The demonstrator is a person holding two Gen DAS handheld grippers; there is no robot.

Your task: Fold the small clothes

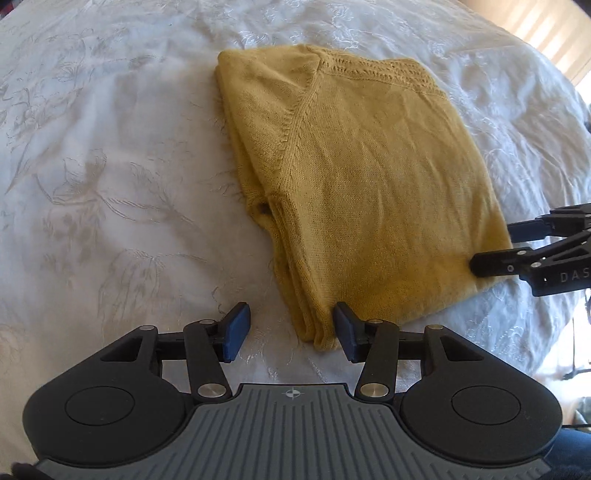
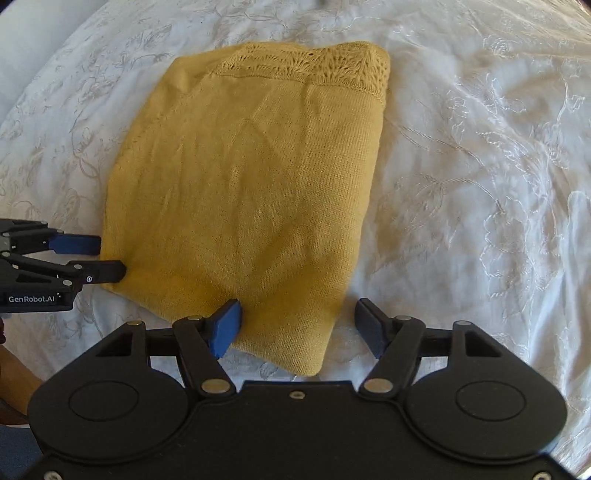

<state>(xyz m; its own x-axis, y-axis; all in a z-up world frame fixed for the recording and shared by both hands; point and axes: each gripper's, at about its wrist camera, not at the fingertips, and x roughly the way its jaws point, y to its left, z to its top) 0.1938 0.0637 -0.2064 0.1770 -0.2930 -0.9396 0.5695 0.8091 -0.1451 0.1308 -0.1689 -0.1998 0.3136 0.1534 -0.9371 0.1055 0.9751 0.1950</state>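
Note:
A mustard-yellow knitted sweater (image 1: 362, 177) lies folded into a rough rectangle on a white embroidered bedspread (image 1: 110, 166). It also shows in the right wrist view (image 2: 251, 199). My left gripper (image 1: 291, 332) is open at the sweater's near left corner, its right pad against the folded edge. It appears from the side in the right wrist view (image 2: 110, 258). My right gripper (image 2: 299, 328) is open, its jaws astride the sweater's near right corner. It appears at the right edge of the left wrist view (image 1: 491, 247). Neither gripper holds cloth.
The bedspread (image 2: 480, 184) spreads wide to both sides and beyond the sweater. A sunlit window or blind (image 1: 554, 33) shows at the far right past the bed's edge.

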